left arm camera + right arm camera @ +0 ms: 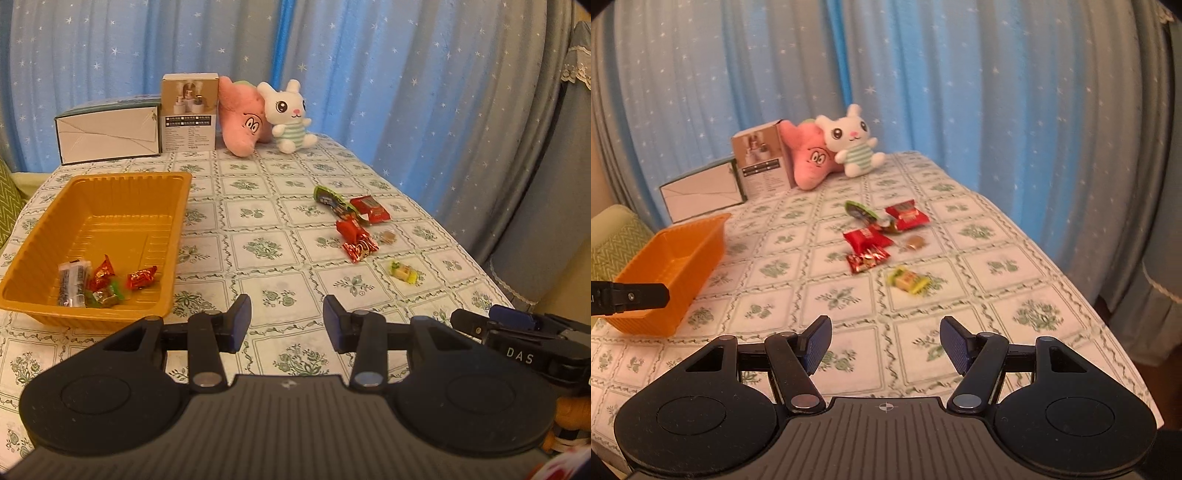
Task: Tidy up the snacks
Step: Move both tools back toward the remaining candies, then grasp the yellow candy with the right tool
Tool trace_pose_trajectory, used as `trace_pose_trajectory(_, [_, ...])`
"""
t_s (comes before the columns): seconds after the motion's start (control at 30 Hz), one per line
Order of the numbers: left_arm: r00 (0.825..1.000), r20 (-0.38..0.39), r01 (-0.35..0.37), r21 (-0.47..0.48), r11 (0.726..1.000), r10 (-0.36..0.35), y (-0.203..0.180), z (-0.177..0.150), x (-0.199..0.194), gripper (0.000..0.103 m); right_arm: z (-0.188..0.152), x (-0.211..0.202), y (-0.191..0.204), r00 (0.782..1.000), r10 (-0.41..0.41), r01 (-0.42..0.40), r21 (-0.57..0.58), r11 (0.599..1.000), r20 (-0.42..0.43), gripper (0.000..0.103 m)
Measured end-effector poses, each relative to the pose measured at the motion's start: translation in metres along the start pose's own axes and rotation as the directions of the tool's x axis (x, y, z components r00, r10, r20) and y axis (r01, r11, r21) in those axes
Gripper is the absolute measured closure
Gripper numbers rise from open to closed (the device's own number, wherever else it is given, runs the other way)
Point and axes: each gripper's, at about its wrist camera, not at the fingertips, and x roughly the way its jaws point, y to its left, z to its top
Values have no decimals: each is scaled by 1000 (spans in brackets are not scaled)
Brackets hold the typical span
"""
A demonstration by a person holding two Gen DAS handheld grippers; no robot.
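Note:
An orange tray (122, 184) stands on the table at the left and holds several wrapped snacks (99, 282); it also shows in the right wrist view (701, 236). Loose snacks lie to the right: a green packet (328, 197), red packets (371, 208), a shiny red candy (358, 249), a small brown candy (387, 236) and a yellow-green candy (404, 273), also in the right wrist view (908, 280). My left gripper (287, 326) is open and empty above the near table. My right gripper (885, 345) is open and empty, short of the yellow-green candy.
At the table's back stand a white box (109, 134), a tan product box (189, 112), a pink plush (242, 120) and a white bunny plush (290, 114). Blue starred curtains hang behind. The table edge curves away at the right (1071, 280).

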Motion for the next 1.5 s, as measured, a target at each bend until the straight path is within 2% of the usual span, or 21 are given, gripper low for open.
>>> trace_pose_trajectory(0.33, [999,-32,-4,31,999,5,-12,-5,16,65,-2,4,-12,1000,-12,12,28,1000,-6,38])
trace_pose_trajectory(0.6, [998,-55,21,64,998,-18,-25,-3,37,64,-3,12,-21,1000,-12,13,39,999,-22,38])
trace_pose_trajectory(0.83, [997,-73,45,91,995,-38,-34,5,62,64,9,29,-21,1000,11,-12,-72,997,-22,38])
trace_pose_trajectory(1.03, [995,-84,63,103,993,-54,-37,14,84,64,21,69,-29,994,28,-47,-178,983,-105,38])
trace_pose_trajectory(1.27, [993,-101,80,124,989,-67,-38,25,112,65,34,109,-35,988,58,-97,-279,955,-144,38])
trace_pose_trajectory(1.4, [991,-109,86,131,988,-72,-38,28,126,64,44,132,-37,978,114,-166,-321,932,-174,38])
trace_pose_trajectory(1.47, [991,-111,90,131,987,-76,-39,29,132,65,49,146,-40,971,135,-194,-322,926,-197,41])
trace_pose_trajectory(1.5, [991,-112,93,131,987,-78,-39,30,135,65,50,152,-41,969,136,-200,-326,924,-208,48])
